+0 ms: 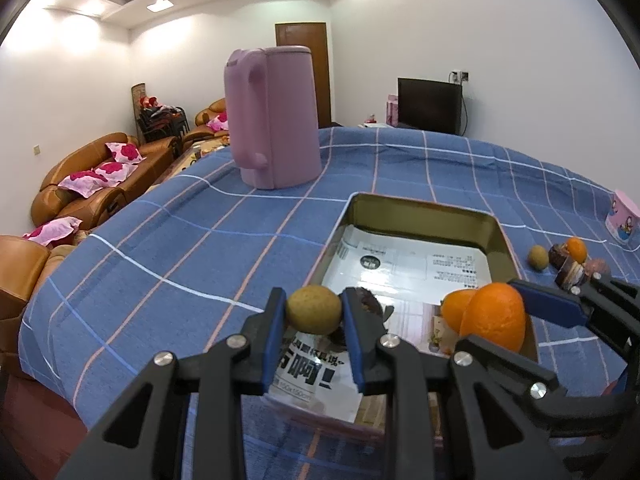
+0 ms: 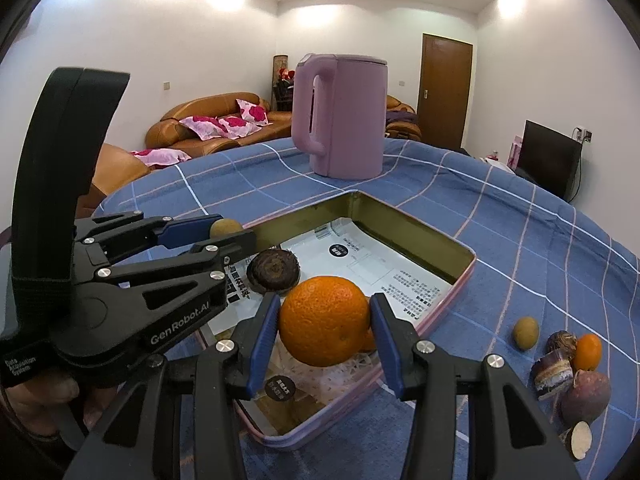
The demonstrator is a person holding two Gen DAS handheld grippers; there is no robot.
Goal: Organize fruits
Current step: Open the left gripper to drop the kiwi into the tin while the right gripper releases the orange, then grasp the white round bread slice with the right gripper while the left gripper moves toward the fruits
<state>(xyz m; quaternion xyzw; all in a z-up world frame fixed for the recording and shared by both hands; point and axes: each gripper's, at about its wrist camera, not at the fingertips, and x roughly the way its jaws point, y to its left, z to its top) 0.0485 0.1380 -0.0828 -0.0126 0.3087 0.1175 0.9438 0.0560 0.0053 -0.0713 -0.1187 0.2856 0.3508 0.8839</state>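
My left gripper [image 1: 314, 312] is shut on a small brown-green round fruit [image 1: 313, 307], held just above the near left corner of the open tin tray [image 1: 416, 206]. My right gripper [image 2: 325, 305] is shut on a large orange [image 2: 323, 322] over the tray's [image 2: 464, 265] near part. The right wrist view shows the left gripper [image 2: 230, 229] at the left with its small fruit [image 2: 225, 227]. A dark brown ridged fruit [image 2: 273, 271] lies in the tray. A second orange [image 1: 455, 308] sits under the held orange [image 1: 494, 312].
Right of the tray on the blue checked cloth lie a small brown fruit [image 2: 525, 332], a small orange [image 2: 587, 352], a layered dark piece [image 2: 554, 372], a purple fruit [image 2: 586, 396] and a cut piece [image 2: 578, 438]. A pink kettle [image 2: 340, 116] stands behind the tray.
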